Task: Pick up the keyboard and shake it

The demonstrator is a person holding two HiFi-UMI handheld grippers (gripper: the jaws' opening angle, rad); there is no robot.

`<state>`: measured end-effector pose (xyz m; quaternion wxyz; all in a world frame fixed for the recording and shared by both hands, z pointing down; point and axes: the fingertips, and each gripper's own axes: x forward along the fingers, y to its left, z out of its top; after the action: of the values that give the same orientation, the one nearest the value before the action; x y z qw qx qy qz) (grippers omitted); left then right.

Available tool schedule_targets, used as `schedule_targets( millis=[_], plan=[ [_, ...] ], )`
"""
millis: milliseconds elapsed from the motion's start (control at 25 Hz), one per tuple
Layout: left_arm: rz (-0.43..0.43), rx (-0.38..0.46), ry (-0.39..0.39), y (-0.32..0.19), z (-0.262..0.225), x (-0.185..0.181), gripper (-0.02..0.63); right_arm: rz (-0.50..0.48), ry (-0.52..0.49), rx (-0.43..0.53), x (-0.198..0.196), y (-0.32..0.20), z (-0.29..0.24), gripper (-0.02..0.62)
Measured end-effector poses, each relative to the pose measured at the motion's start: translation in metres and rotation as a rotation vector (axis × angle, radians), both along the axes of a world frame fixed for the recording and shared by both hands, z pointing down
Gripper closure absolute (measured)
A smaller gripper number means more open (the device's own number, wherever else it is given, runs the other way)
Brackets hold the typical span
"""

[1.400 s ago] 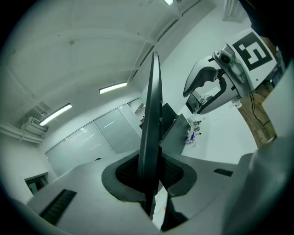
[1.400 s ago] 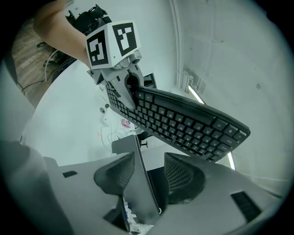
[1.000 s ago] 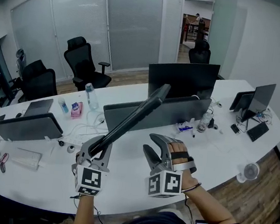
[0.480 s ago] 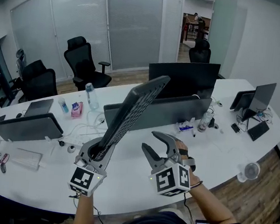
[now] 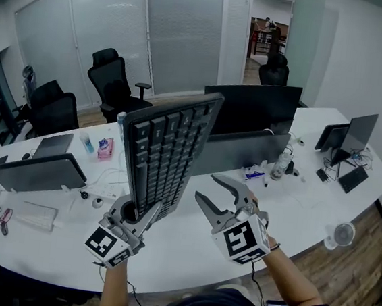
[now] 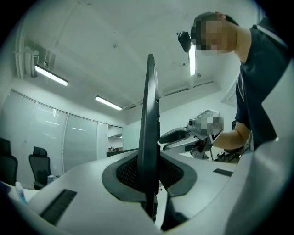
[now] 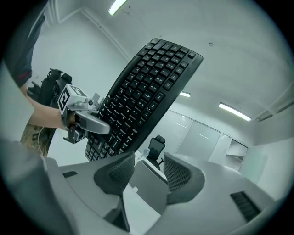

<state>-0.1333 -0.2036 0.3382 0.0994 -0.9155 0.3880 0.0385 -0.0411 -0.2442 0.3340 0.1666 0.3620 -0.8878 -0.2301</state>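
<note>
The left gripper (image 5: 137, 215) pinches the near, lower end of the black keyboard (image 5: 167, 152), jaws pressed tight on its thin edge. It holds the keyboard upright above the white table (image 5: 187, 254). Just right of it, the right gripper (image 5: 210, 190) stands spread wide, holding nothing.

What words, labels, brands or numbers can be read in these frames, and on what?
No text is readable.
The keyboard: key legends too blurred to read.
The left gripper and right gripper: square marker patterns only, no words.
The pink pack: print too small.

keyboard (image 5: 166, 154) over table (image 5: 308, 202), monitors (image 5: 250, 107) behind
</note>
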Motion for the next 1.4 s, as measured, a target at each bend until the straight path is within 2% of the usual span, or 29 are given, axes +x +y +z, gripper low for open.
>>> schedule_targets(
  millis=[480,800,1000,1400],
  plan=[
    [0.172,0.005,0.086,0.012,-0.005,0.012,0.514,-0.137,-0.14,-0.093,-0.009,0.008,-0.015,0.39],
    [0.239,-0.003,0.124,0.018,0.002,0.025,0.515,-0.334,-0.292,-0.19,-0.005,0.025,-0.025,0.39],
    [0.301,-0.023,0.16,0.02,0.001,0.031,0.515,-0.408,-0.304,-0.264,-0.006,0.035,-0.026,0.39],
    [0.407,-0.069,0.148,0.03,0.001,0.04,0.517,-0.535,-0.405,-0.385,-0.019,0.049,-0.039,0.39]
  ],
)
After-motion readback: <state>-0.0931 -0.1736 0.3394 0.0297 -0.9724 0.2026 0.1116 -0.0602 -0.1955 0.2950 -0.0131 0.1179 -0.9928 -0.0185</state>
